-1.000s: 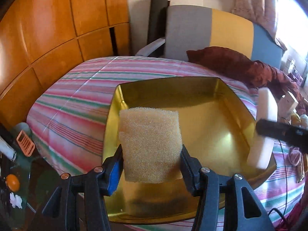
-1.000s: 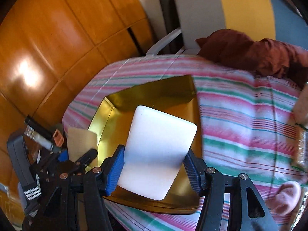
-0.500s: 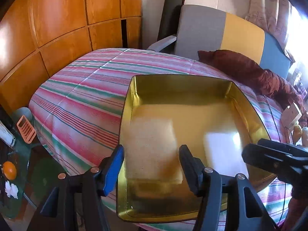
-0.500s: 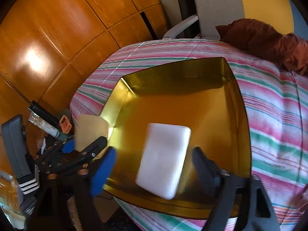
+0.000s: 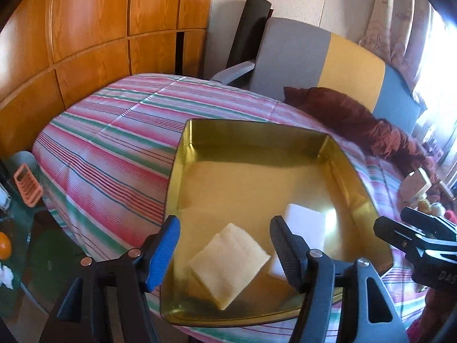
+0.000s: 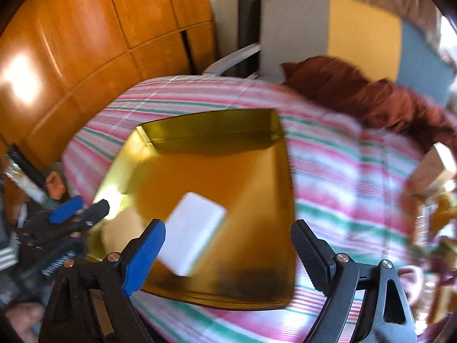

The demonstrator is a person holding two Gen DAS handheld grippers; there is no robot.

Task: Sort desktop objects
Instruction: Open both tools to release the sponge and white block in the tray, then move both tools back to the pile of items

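Note:
A gold metal tray (image 5: pixel 257 137) lies on the striped cloth. A yellow sponge (image 5: pixel 228 263) lies in the tray's near left part, and a white sponge block (image 5: pixel 307 225) lies just right of it. My left gripper (image 5: pixel 225 243) is open and empty, above the yellow sponge. In the right wrist view the tray (image 6: pixel 211 131) holds the white block (image 6: pixel 191 234); the yellow sponge (image 6: pixel 122 228) shows blurred at its left. My right gripper (image 6: pixel 228 248) is open and empty, above the tray's near edge. The left gripper (image 6: pixel 80 208) shows at the left there.
A striped cloth (image 5: pixel 108 154) covers the table. A dark red cloth (image 5: pixel 357 120) lies at the back right before a grey, yellow and blue chair (image 5: pixel 328 57). Wooden panels (image 5: pixel 85 28) stand at the left. An orange soap dish (image 5: pixel 27 185) sits low at the left.
Both grippers opened and let go: the yellow sponge and the white block dropped into the tray. Both grippers have pulled back and up from the tray.

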